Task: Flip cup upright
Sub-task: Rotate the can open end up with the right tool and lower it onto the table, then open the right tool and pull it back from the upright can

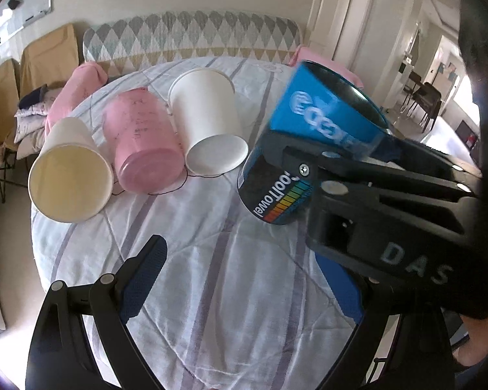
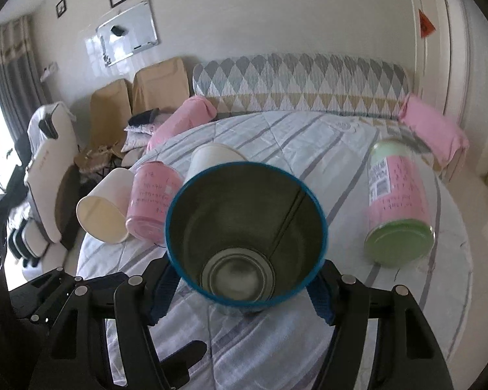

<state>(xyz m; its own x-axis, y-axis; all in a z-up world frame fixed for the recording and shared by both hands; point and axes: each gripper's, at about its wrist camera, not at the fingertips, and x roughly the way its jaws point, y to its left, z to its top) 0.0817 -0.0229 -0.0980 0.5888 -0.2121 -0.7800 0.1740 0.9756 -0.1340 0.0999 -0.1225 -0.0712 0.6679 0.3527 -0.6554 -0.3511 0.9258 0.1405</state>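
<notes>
Flip roughly halfway: right gripper (image 2: 244, 292) clamps blue cup (image 2: 245, 240) low on its body, tilted mouth-up above quilt (image 1: 211, 292); not yet set down. Left gripper (image 1: 244, 279) spread wide, empty, at 6 o'clock.

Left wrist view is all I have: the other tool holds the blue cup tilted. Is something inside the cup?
Observer: No. The right wrist view looks into the blue cup: empty, bare metal bottom.
Operator: Does the tool grip it on both sides?
Observer: Yes. The right tool has one blue pad on each side of the cup's lower end.
Operator: Is anything lying to its right?
Observer: A pink container with a green end lies there on its side.
</notes>
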